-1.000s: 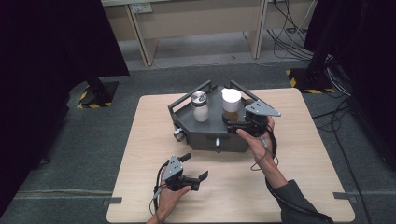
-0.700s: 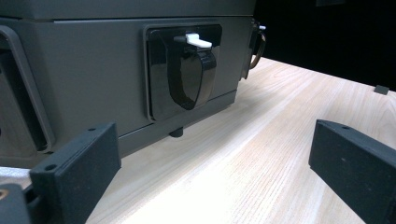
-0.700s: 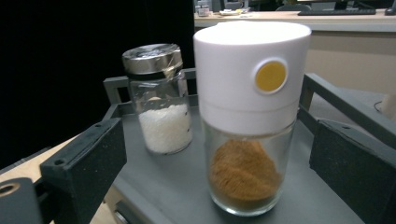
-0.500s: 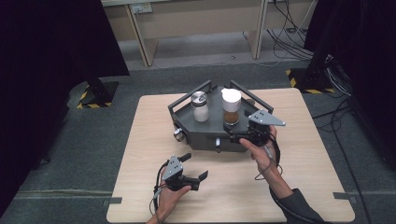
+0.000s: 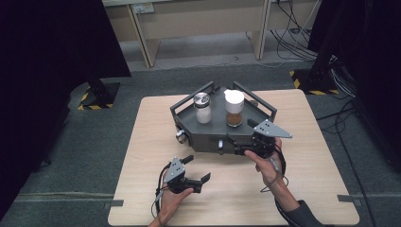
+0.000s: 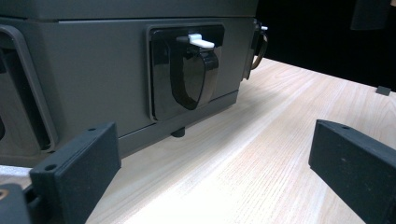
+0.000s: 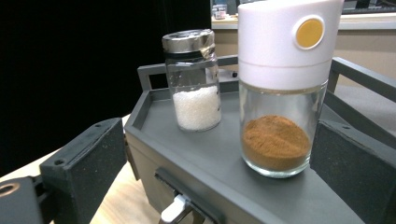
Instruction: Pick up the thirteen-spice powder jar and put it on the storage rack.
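Closing wide-apart right gripper (image 5: 235,144) on spice jar (image 7: 280,88) risks tipping it — left gripper (image 5: 197,169) gapes, idle.

wooden table (image 5: 142,142); black curtains (image 5: 47,47) beside grey floor (image 5: 71,142).

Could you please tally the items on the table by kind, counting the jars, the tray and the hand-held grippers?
Glass jars: 2, the white-capped jar of brown powder and the metal-lidded jar of white grains
Grey tray: 1
Hand-held grippers: 2, left hand-held gripper and right hand-held gripper
Total: 5
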The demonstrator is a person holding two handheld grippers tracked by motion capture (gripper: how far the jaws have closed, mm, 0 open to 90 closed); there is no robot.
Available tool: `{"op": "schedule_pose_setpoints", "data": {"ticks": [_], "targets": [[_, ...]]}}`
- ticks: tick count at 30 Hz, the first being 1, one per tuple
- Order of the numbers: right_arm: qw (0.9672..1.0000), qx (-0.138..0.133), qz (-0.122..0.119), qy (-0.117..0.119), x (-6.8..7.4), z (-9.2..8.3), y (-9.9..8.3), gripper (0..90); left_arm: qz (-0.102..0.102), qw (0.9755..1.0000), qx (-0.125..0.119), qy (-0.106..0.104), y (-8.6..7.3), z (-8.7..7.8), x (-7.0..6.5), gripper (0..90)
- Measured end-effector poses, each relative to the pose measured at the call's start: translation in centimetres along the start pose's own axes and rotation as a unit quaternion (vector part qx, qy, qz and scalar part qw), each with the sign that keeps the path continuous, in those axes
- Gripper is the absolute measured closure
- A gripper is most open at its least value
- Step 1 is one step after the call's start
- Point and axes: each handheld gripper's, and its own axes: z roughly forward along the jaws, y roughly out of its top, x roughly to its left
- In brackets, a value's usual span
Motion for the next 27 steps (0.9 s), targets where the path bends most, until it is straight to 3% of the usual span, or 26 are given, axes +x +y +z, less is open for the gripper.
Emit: {"op": "schedule_pose_setpoints", "data": {"ticks": [27], "targets": [[0.9995,0.021,-0.003,0.023,0.6,-2.6,-3.5,4.0,0.000,1.0000,0.000,0.001,0.0,0.0,0.0,1.7]]}}
